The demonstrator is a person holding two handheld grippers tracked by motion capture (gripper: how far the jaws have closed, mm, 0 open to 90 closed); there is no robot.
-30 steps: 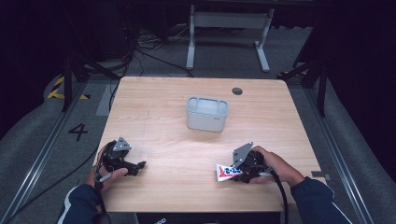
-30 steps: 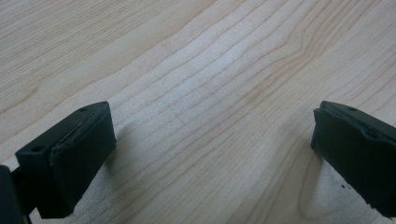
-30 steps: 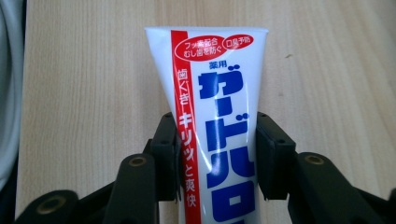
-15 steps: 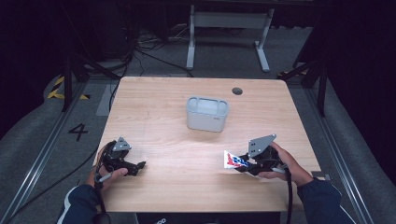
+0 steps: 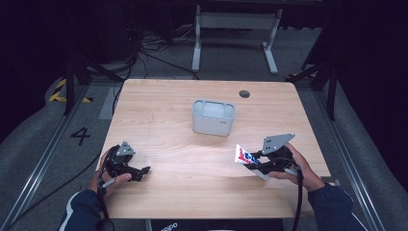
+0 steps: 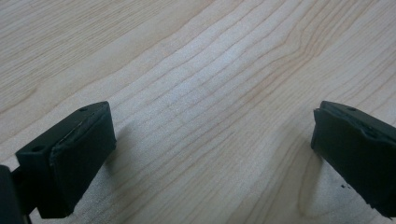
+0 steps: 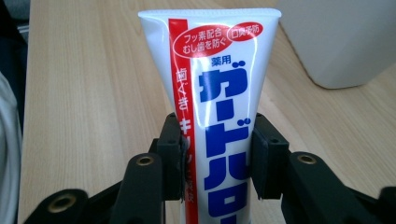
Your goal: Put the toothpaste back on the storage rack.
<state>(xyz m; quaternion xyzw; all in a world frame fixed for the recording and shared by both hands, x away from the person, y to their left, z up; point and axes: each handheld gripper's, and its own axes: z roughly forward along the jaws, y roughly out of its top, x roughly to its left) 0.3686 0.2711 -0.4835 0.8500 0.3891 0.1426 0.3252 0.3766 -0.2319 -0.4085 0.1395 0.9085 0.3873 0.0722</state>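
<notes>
High view is showing the pale wooden counter [image 5: 173, 120] filling the middle of the frame, with dark floor and cables lying around it. At the centre, slightly above the middle, a light grey rectangular plastic container [image 5: 213, 117] is standing upright with its open top facing up. In the lower right of the frame, the right gripper [image 5: 253, 162] is holding a white plastic toothpaste tube with red and blue lettering [image 5: 244, 156]; the tube is sticking out toward the left of the frame, well apart from the container and below its right side. In the right gripper view the tube [image 7: 219, 107] is rising up the middle of the frame, and the black fingers [image 7: 170, 154] are pinching it from both sides, having just been closing on it. In the lower left of the high view, the left gripper [image 5: 143, 170] is sitting low over the counter. In the left gripper view its fingers [image 6: 79, 154] are standing spread wide, with bare wood between them.
</notes>
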